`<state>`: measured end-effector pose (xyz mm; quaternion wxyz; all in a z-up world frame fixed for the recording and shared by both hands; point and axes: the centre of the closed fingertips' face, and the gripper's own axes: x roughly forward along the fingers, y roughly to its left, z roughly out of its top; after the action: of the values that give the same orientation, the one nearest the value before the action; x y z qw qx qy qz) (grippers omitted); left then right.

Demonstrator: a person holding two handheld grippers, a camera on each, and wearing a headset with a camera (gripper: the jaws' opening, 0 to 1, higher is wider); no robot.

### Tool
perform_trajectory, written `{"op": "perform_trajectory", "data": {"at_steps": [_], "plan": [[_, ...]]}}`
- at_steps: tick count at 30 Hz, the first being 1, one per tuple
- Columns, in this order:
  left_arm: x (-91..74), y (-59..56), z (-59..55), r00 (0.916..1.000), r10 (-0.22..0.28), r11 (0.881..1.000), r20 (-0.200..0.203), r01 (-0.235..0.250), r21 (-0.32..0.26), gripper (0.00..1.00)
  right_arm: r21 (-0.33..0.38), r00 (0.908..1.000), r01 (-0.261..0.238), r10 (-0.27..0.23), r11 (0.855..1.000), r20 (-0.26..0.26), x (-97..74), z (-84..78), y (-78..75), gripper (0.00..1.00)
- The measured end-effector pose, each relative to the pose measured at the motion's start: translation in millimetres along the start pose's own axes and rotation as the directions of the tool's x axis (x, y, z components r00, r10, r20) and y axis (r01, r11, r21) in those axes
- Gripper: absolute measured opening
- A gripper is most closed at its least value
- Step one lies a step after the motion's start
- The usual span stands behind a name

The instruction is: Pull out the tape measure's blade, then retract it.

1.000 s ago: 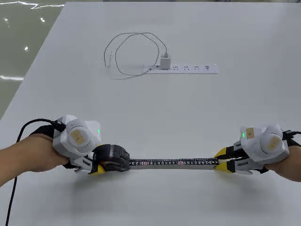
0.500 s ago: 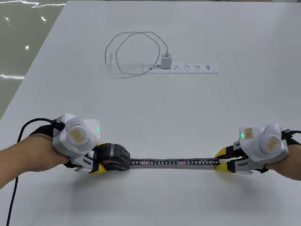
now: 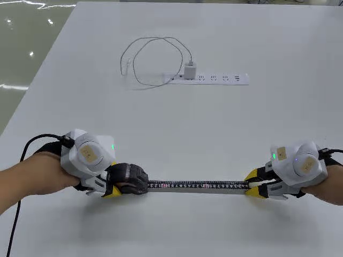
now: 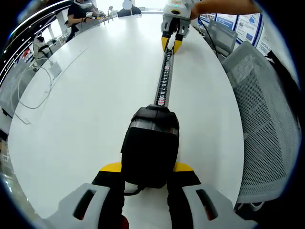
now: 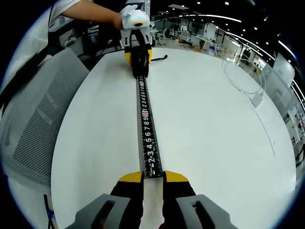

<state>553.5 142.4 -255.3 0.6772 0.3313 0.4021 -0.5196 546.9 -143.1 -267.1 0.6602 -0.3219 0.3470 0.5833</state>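
Our left gripper clamps the rigid tape measure case, our right gripper pinches the end of the springy, probably slippery blade.

tape measure left | blade stretching right | power strip far behind, on table

numerals 2 to 9 printed on tape blade

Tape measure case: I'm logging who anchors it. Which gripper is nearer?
Left. The left gripper clamps the tape measure case; the right gripper pinches the far end of the blade.
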Motion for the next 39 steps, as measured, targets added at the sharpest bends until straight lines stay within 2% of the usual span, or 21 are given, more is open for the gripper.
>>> {"op": "perform_trajectory", "data": {"at_steps": [3,6,18,22,27,32,39], "plan": [[-0.1,-0.4,0.2,1.0,-0.002,1.0,0.0,0.002,0.002,0.3,0.009,1.0,0.0,0.0,1.0,0.002,-0.9,-0.1,0.2,0.11],[-0.7,-0.2,1.0,1.0,-0.003,1.0,0.004,0.003,-0.002,0.33,0.053,0.9995,0.01,-0.011,0.999,0.029,-3.3,3.9,-3.5,0.16],[-2.0,-1.5,-1.0,1.0,-0.002,1.0,0.007,0.002,-0.026,0.38,0.065,0.9998,0.006,-0.007,0.998,0.019,-3.7,1.6,-1.4,0.2],[-3.0,-2.5,-1.7,1.0,0.0,0.999,0.005,0.0,-0.036,0.42,0.131,0.999,-0.006,0.0,0.991,0.045,-6.0,7.5,2.2,0.25],[-4.9,-2.7,0.3,0.9999,0.006,0.999,0.013,-0.005,-0.045,0.44,0.133,0.9989,-0.005,-0.002,0.991,0.047,-6.9,10.2,3.5,0.26],[-8.1,-3.1,2.6,0.9991,0.011,0.996,0.042,-0.008,-0.086,0.47,0.147,0.9983,0.004,-0.012,0.989,0.057,-8.7,13.0,3.8,0.28],[-13.3,-2.6,2.9,0.9959,0.032,0.99,0.085,-0.02,-0.138,0.52,0.18,0.9969,0.007,-0.021,0.984,0.075,-9.7,16.6,7.0,0.37]]}}
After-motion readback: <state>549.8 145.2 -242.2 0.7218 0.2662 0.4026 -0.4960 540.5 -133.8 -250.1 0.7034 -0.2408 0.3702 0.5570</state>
